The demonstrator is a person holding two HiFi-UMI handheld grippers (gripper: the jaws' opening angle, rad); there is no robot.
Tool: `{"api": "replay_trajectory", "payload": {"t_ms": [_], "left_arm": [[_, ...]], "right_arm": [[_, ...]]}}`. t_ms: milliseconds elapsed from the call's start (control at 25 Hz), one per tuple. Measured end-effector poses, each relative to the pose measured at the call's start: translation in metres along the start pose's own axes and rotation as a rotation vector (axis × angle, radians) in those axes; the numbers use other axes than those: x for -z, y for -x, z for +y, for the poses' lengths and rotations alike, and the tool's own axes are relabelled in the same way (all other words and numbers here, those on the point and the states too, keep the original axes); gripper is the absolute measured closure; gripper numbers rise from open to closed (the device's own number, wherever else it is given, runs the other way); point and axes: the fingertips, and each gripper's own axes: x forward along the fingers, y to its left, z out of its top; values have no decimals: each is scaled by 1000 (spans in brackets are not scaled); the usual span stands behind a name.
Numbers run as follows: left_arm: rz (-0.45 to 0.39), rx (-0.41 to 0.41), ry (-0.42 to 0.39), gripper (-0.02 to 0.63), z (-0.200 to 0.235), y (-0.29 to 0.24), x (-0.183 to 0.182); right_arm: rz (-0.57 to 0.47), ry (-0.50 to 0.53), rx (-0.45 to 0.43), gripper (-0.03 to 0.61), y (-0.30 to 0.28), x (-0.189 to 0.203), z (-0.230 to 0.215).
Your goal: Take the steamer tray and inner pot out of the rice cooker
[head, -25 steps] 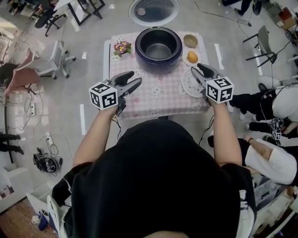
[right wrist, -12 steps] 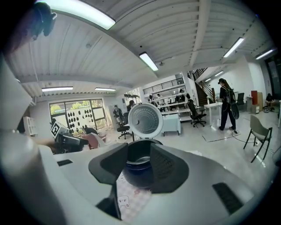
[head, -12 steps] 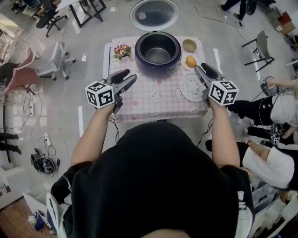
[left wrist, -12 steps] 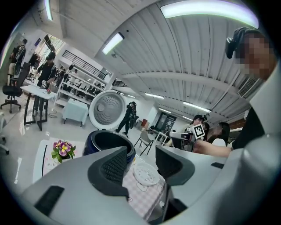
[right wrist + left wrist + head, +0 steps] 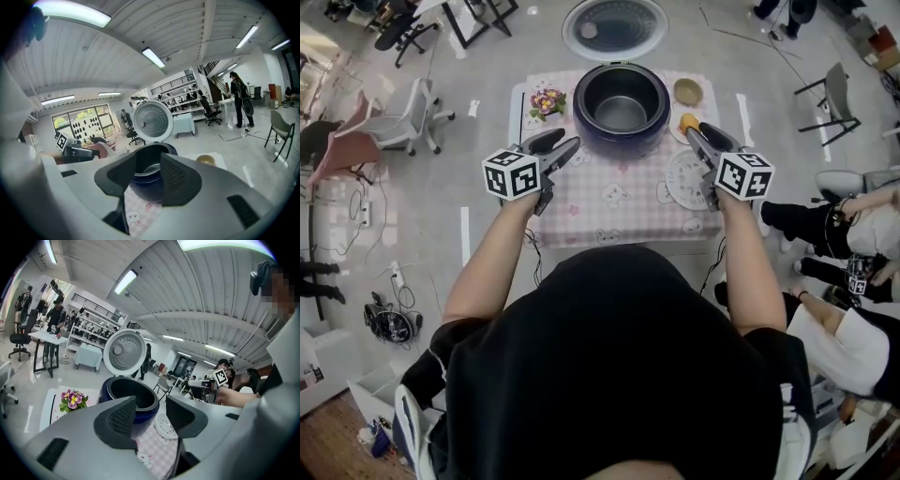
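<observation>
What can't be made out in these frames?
- What sits inside the rice cooker: too small in the head view; its wall blocks both gripper views.
- White perforated disc: in the head view, the right gripper covers part of it.
- Orange item by the cooker: too small in the head view to identify.

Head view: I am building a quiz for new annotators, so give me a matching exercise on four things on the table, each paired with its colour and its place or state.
Things:
1. rice cooker
2. flowers
3. perforated tray
4. small round item

Descriptions:
A. orange, just right of the cooker
B. white, lying flat on the cloth, nearer the person and to the cooker's right
C. dark blue, lid standing open
D. purple and yellow, left of the cooker

Pairs: 1-C, 2-D, 3-B, 4-A
</observation>
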Motion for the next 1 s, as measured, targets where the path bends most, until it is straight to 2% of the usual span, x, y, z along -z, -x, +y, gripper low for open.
{"api": "replay_trajectory", "payload": {"t_ms": [120, 280, 520, 760, 1000], "left_arm": [[19, -19, 6, 393, 4, 12, 14], [50, -37, 44, 394, 24, -17, 26], [93, -75, 72, 393, 40, -24, 66], [94, -121, 73, 393, 65, -51, 62], [115, -186, 58, 393, 81, -62, 57]], "right_arm": [[7, -43, 5, 410, 0, 11, 16], [46, -76, 12, 410, -22, 23, -6], [123, -73, -12, 410, -46, 76, 5], [171, -92, -30, 410, -88, 86, -8], [192, -140, -10, 410, -104, 94, -19]]}}
